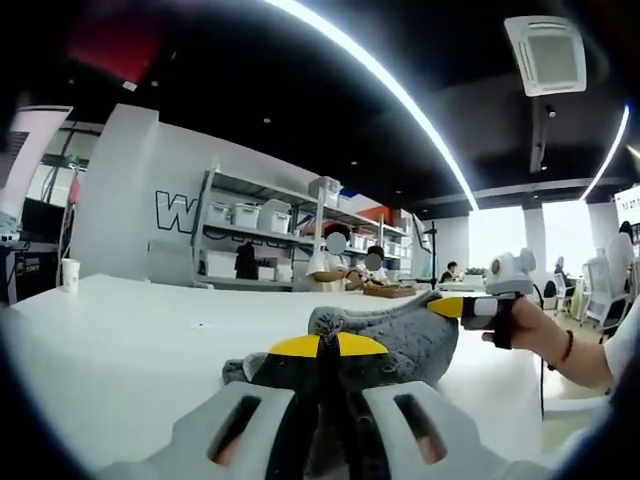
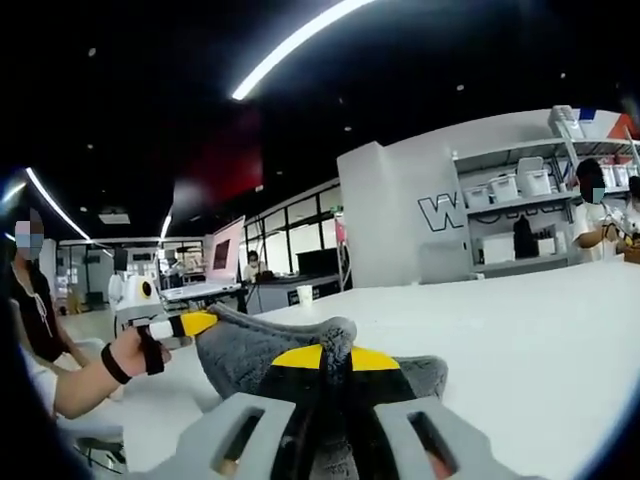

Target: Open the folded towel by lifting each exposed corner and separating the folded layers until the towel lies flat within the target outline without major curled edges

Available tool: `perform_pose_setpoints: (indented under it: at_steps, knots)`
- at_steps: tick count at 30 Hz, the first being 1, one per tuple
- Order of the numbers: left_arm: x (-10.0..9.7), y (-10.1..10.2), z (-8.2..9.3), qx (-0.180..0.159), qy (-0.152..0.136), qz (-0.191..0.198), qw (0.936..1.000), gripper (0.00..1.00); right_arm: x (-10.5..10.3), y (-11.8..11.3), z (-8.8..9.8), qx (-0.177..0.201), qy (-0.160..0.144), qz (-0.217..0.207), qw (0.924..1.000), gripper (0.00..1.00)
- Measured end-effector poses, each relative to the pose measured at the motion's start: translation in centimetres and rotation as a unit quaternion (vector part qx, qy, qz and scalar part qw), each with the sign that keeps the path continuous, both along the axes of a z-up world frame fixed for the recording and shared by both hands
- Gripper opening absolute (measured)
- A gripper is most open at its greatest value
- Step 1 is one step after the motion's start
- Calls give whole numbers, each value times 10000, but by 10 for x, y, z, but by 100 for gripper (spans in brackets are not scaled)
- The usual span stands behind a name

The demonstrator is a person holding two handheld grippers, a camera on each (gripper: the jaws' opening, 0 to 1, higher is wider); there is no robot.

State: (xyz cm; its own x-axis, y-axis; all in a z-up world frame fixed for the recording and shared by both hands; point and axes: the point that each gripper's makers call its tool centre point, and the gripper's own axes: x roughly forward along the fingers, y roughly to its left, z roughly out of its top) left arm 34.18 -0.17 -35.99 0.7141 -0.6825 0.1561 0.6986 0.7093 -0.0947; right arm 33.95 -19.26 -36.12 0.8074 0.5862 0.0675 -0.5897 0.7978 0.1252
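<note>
A grey towel (image 1: pixel 400 335) hangs bunched just above the white table (image 1: pixel 130 340), stretched between both grippers. In the left gripper view, my left gripper (image 1: pixel 328 346) is shut on one part of it, its yellow tips pressed together. From the right, the right gripper (image 1: pixel 465 307) pinches a raised corner, held by a hand (image 1: pixel 530 325). In the right gripper view, my right gripper (image 2: pixel 335 357) is shut on the towel (image 2: pixel 250 350). The left gripper (image 2: pixel 185 325) grips the other end at the left. The cloth under the jaws is hidden.
The table (image 2: pixel 540 340) is wide and bare around the towel. A paper cup (image 1: pixel 68 272) stands at its far left edge. Shelves with bins (image 1: pixel 265 235) and seated people (image 1: pixel 330 265) lie beyond the far edge. A person (image 2: pixel 35 300) stands beside the table.
</note>
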Motion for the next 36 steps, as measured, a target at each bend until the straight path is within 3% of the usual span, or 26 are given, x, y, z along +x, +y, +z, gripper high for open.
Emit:
perform_pose_setpoints:
  at_steps: [17,25,27,29,36]
  knots:
    - [-22,1,0,64,-147,-175,9997,2,-18,3,-1,27,-53,164,9998,0]
    - [-28,2,-11,48,-64,-292,9995,2,-24,3,-7,60,4,235,9997,0]
    - [-30,3,-11,-120,30,-358,9993,2,-26,3,-7,60,-2,254,9997,0]
    - [-33,3,-14,76,-65,-334,9994,3,-28,3,-8,25,-18,258,9997,0]
    - [-40,-2,-15,76,-88,-436,9990,3,-29,-1,-10,-33,-48,223,9997,0]
